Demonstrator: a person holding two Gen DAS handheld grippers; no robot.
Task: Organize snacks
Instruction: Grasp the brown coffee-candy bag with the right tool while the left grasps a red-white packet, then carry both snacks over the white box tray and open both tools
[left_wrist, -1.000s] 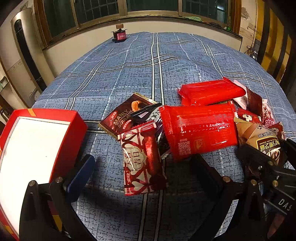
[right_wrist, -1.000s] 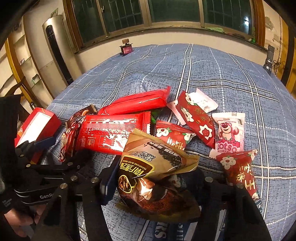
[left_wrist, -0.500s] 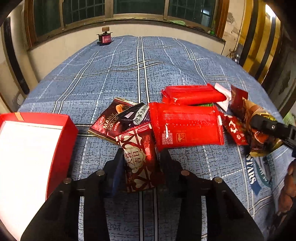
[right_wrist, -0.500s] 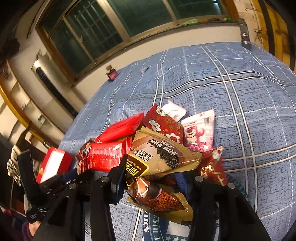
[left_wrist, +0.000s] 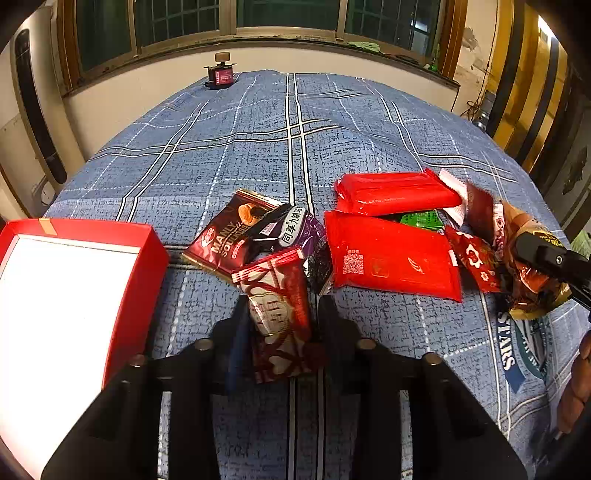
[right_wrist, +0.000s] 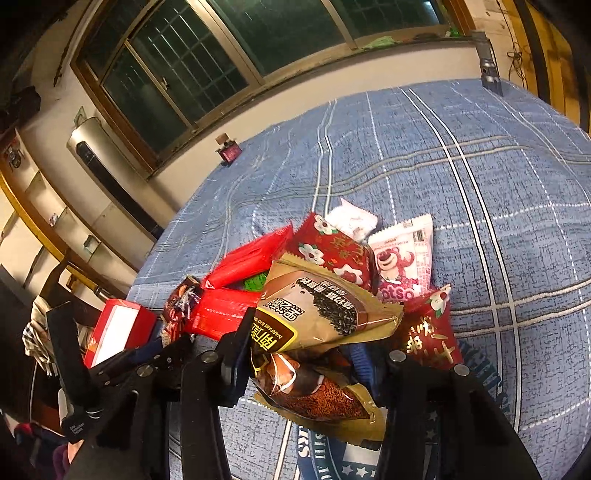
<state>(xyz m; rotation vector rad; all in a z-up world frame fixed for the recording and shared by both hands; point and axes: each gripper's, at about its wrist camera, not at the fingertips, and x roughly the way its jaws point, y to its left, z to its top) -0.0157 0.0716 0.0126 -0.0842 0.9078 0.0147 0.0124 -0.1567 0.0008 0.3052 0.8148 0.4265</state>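
The left tool (left_wrist: 282, 325) is closing on one dark-red heart-patterned packet (left_wrist: 279, 317). The right tool (right_wrist: 303, 354) clamps two brown snack bags (right_wrist: 314, 317). One red box (left_wrist: 74, 295) sits at the table's (left_wrist: 258, 129) left edge.

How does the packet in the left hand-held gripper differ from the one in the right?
The red-and-white packet is slim and lies flat on the blue tablecloth; the brown-and-gold packets are bulkier, crumpled and tipped up. The left hand-held gripper is closing on its packet; the right hand-held gripper already clamps. Both are sealed snacks.
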